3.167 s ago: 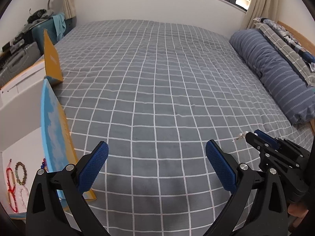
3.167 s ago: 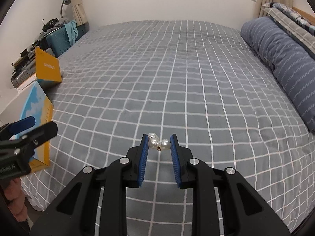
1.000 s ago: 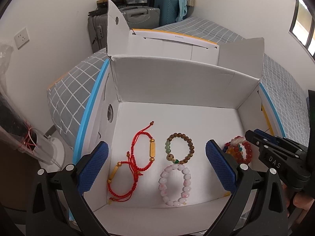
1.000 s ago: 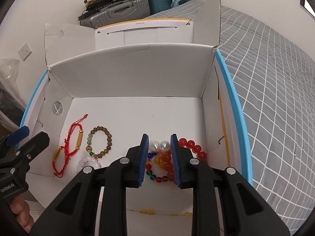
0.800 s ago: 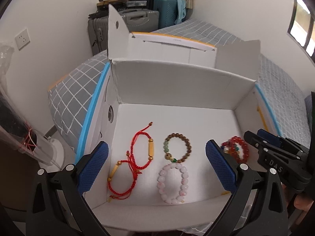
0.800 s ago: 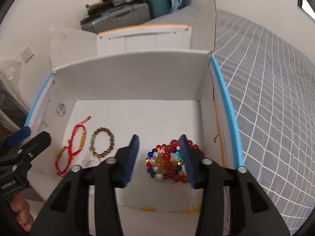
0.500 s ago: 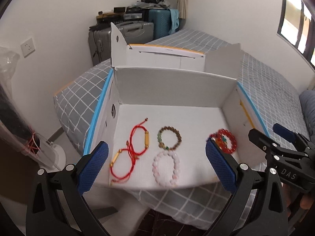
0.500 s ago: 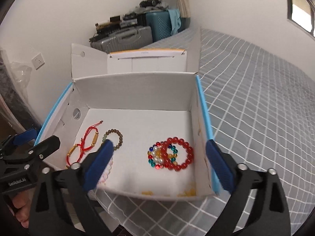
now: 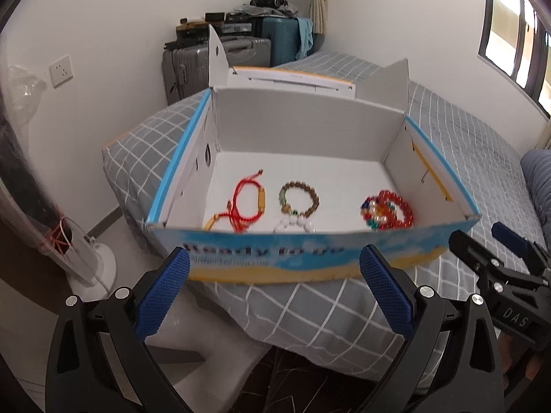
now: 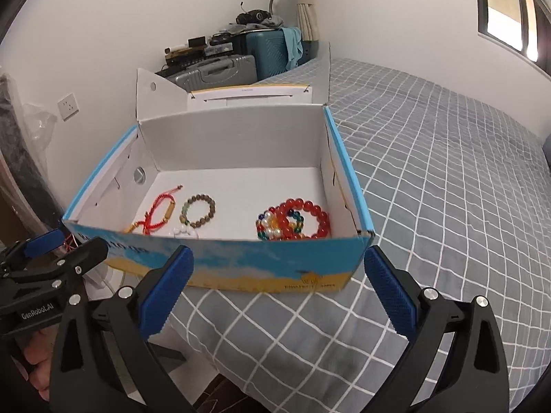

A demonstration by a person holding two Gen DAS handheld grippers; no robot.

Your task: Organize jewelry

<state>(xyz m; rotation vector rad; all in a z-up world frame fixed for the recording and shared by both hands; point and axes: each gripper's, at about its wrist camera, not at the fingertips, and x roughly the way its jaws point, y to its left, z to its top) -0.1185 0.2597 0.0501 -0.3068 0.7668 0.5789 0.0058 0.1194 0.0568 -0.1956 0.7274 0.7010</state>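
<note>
An open cardboard box (image 9: 310,258) (image 10: 241,268) sits on the corner of the bed. Inside lie red cord bracelets (image 9: 242,203) (image 10: 156,211), a brown bead bracelet (image 9: 299,198) (image 10: 199,211), a white bead bracelet (image 9: 294,225) (image 10: 182,230) partly hidden by the front wall, and a pile of red and coloured bead bracelets (image 9: 387,210) (image 10: 292,223) with pearls in it. My left gripper (image 9: 273,292) and right gripper (image 10: 279,289) are both open and empty, held back in front of the box.
The grey checked bed (image 10: 447,189) stretches to the right. Suitcases (image 9: 213,58) stand against the wall behind the box. A white fan base (image 9: 89,261) stands on the floor at left. A blue striped pillow (image 9: 537,186) lies at far right.
The right gripper carried the pearl piece to the box, opened and left it on the coloured bead pile. Both grippers have since pulled back and away from the box.
</note>
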